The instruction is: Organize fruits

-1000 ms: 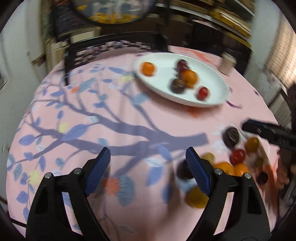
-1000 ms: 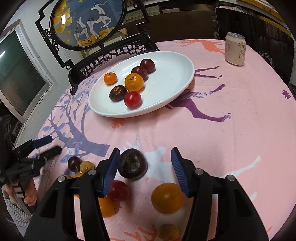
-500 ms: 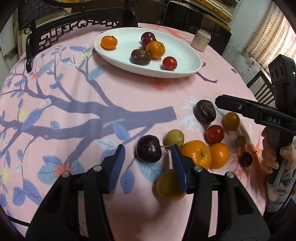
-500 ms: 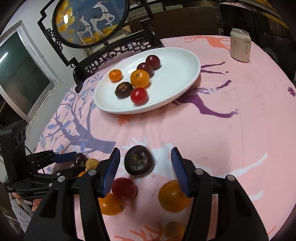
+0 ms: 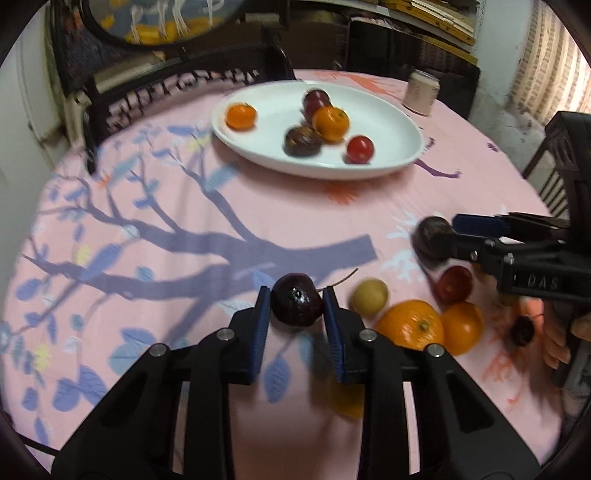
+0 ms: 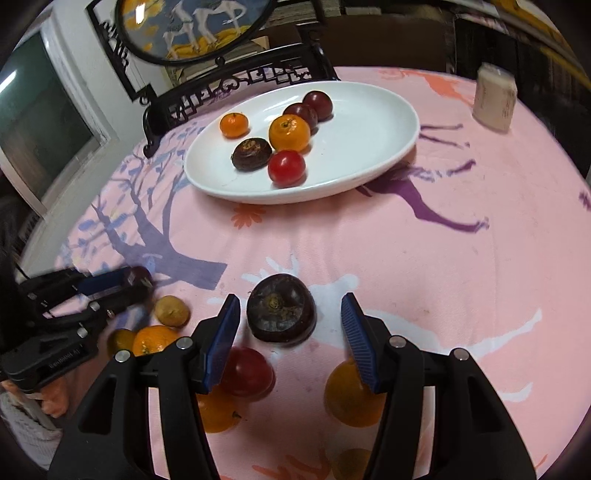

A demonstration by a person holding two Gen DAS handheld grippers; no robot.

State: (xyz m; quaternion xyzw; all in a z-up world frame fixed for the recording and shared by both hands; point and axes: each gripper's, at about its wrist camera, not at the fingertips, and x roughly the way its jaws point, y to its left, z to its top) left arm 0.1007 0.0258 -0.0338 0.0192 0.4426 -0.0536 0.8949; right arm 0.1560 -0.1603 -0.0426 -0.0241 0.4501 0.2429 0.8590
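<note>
The cherry (image 5: 297, 304), dark red with a thin stem trailing to its right, sits between the blue pads of the left gripper (image 5: 295, 306); the jaws have just been closing and the pads now press on its two sides, low over the pink tablecloth (image 5: 184, 192). Just to its right lie a small yellow-brown fruit (image 5: 369, 297), a large orange (image 5: 410, 325) and a smaller orange (image 5: 461, 326) touching it.

The right gripper (image 6: 290, 321) stands open astride a dark brown, flattened fruit (image 6: 280, 314) that rests on the cloth, with clear gaps on both sides between fruit and pads. Below it are a red fruit (image 6: 247, 371) and an orange fruit (image 6: 351, 395).

Further back, the white oval plate (image 6: 369, 122) holds six fruits: two oranges, two dark red ones, a brown one and a bright red one.

The round table is covered by a cloth printed with a purple tree, blue leaves and a purple deer. Behind it stand a black carved chair (image 6: 236, 88) and a round framed picture of deer (image 6: 195, 26).

Only the right wrist view shows the window (image 6: 40, 125) at the left. A pale can (image 6: 495, 96) stands at the far right edge of the table. The left wrist view alone shows a brick wall (image 5: 535, 62), shelves, another small cherry (image 5: 522, 330), and fingers (image 5: 554, 339) on the right gripper's handle.
</note>
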